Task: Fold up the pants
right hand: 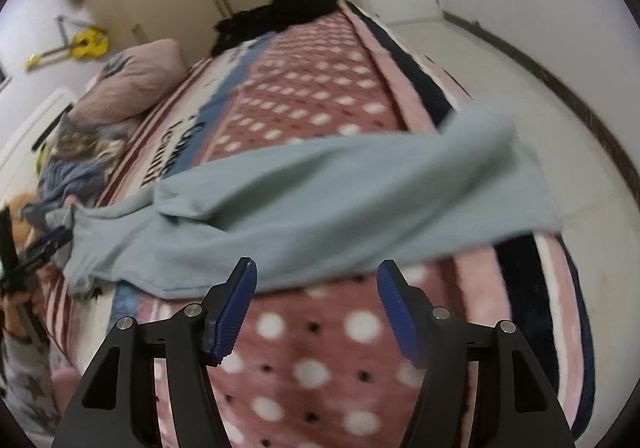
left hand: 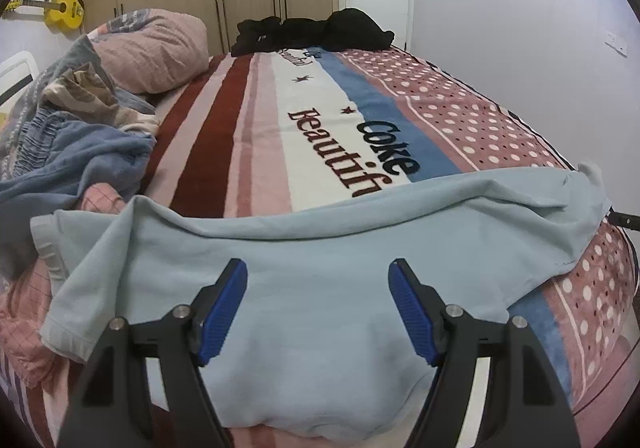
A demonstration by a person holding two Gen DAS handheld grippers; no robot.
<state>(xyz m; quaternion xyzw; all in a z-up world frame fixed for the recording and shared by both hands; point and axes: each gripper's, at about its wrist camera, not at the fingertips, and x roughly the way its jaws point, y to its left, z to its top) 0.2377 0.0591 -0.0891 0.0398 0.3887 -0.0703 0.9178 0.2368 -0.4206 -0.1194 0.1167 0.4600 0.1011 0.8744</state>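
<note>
Between folds: light-blue pants (left hand: 320,248) spread across near bed (left hand: 248,120), left gripper (left hand: 318,280) and right gripper (right hand: 316,280) both agape, empty; next, probably regrasping an edge.

On the striped and polka-dotted fleece blanket (left hand: 256,136) I read "Coke" in dark letters on its blue stripe and "Beautif", cut off by cloth, in dark red on the white stripe beside it. Farther up the white stripe is more lettering, too small to read.
</note>
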